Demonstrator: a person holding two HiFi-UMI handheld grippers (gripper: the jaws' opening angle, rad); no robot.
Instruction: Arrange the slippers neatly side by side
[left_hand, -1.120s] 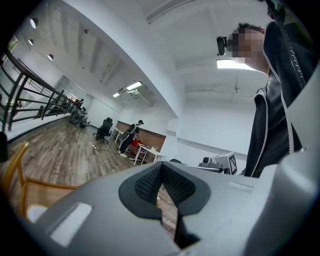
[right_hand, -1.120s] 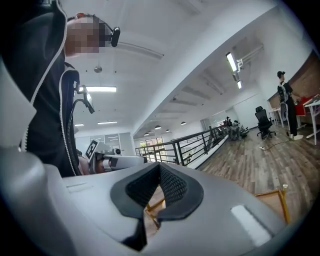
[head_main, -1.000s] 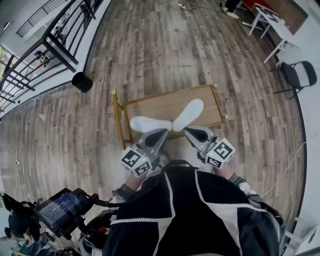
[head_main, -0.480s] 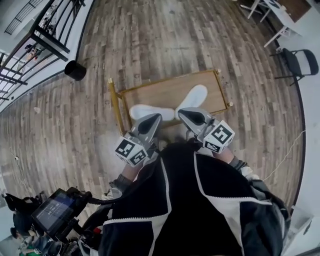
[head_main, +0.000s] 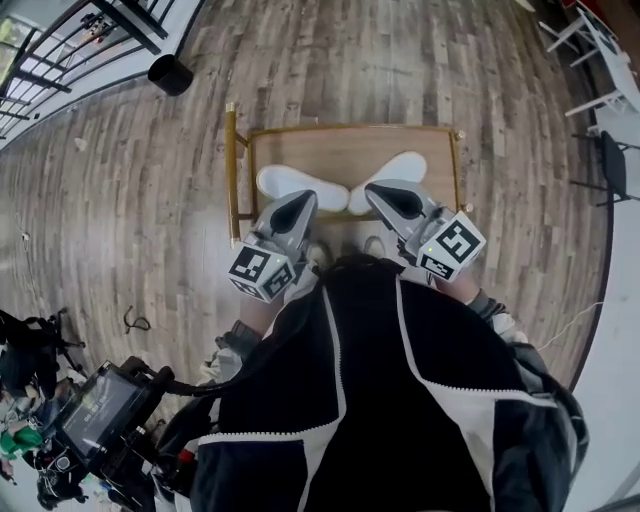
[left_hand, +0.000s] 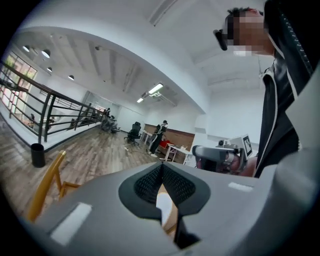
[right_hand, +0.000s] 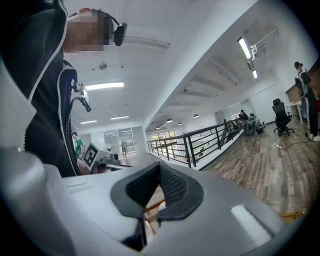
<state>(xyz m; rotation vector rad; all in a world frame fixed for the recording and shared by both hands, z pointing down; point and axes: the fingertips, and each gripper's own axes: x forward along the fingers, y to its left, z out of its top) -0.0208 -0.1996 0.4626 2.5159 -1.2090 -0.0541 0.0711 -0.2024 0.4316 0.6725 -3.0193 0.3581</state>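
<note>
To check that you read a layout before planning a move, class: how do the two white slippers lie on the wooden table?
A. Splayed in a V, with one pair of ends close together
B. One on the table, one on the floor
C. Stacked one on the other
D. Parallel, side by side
A: the head view shows the left slipper and the right slipper angled apart on the table, with their inner ends close together near its middle.

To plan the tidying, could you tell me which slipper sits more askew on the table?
The right slipper, next to the right gripper: it slants steeply, while the left slipper lies nearly along the table's front edge.
</note>
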